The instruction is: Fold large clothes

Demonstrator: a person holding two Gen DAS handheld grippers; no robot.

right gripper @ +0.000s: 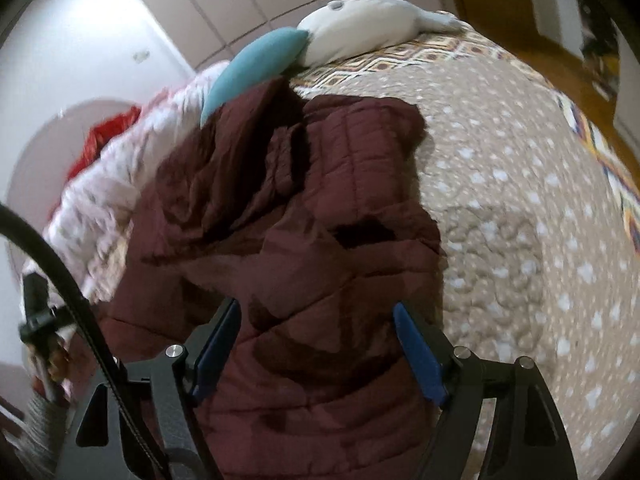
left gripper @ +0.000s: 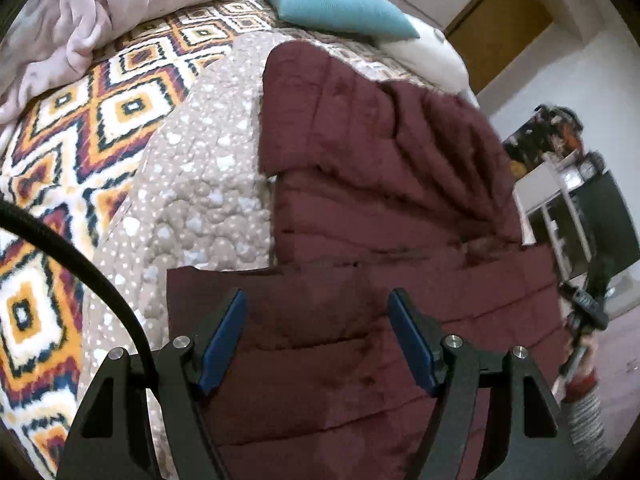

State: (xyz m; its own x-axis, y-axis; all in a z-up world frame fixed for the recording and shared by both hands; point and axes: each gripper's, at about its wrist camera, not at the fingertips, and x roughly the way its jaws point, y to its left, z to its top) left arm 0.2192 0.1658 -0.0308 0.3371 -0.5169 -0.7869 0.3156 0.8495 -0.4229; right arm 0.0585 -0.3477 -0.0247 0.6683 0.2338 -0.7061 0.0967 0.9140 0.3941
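A maroon quilted jacket (left gripper: 360,200) lies on the bed, partly folded, with a flap or sleeve laid across its lower part. It also shows in the right wrist view (right gripper: 304,240), rumpled at its far left. My left gripper (left gripper: 318,320) is open and empty just above the jacket's near part. My right gripper (right gripper: 316,332) is open and empty above the jacket's near end. The right gripper shows at the right edge of the left wrist view (left gripper: 584,312), and the left gripper at the left edge of the right wrist view (right gripper: 40,320).
The jacket lies on a beige dotted quilt (right gripper: 520,200) over a diamond-patterned blanket (left gripper: 80,140). A teal pillow (left gripper: 336,4), a white plush toy (right gripper: 360,24) and a bunched pale duvet (left gripper: 80,20) sit at the far end. Shelves (left gripper: 568,200) stand beyond the bed.
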